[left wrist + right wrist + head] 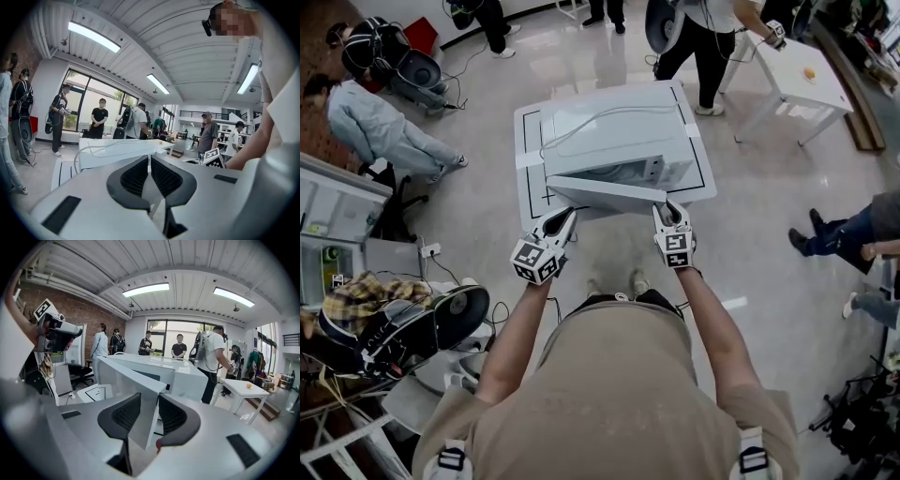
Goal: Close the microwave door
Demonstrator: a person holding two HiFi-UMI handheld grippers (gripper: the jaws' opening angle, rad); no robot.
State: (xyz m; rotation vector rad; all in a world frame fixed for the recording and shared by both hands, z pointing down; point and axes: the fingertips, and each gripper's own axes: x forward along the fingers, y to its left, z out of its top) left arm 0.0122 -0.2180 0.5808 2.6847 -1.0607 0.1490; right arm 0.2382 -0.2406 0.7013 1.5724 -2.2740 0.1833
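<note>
Microwave (619, 131): white, boxy and glossy; stood on a low white table (531, 192) marked with black lines, with a pale cable (581, 131) looped over its top.
Cavity (623, 173): only a narrow strip showed behind the door; its contents could not be told.
Microwave door (609, 195): flat white panel, ajar, swung out toward the person.
Right gripper (664, 212): jaws clamped on the door's free edge, one ribbed black pad against each face.
Left gripper (566, 217): jaws together, tips near the door's left end.
</note>
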